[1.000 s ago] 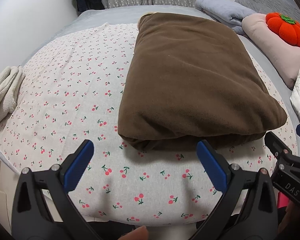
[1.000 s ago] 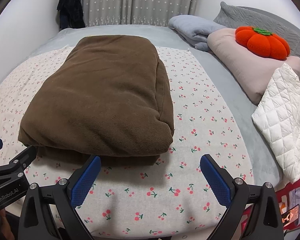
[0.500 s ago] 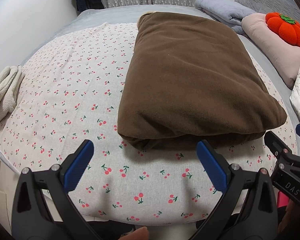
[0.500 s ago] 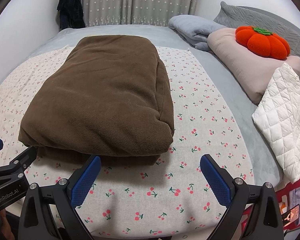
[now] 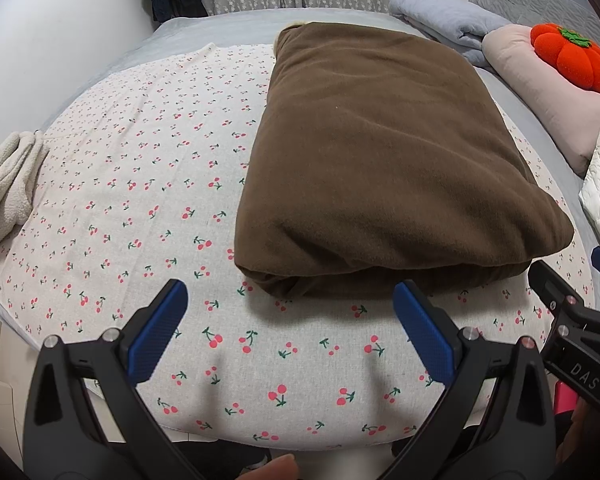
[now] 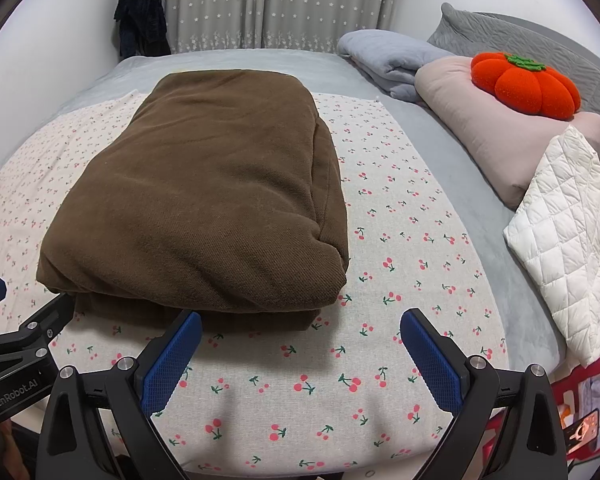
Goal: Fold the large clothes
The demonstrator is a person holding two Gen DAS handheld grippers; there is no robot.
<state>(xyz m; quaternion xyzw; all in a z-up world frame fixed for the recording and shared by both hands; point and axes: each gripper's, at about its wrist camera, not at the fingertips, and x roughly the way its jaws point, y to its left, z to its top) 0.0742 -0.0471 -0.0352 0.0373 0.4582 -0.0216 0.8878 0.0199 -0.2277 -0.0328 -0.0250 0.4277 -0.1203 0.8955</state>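
Note:
A large brown garment lies folded into a thick rectangle on a cherry-print sheet; it also shows in the right wrist view. My left gripper is open and empty, held just short of the garment's near edge, toward its left corner. My right gripper is open and empty, near the garment's right near corner. Each gripper shows at the edge of the other's view.
A cream fleece cloth lies at the sheet's left edge. A white quilted item, a pink pillow with an orange pumpkin cushion and a grey-blue blanket lie to the right. Curtains hang behind.

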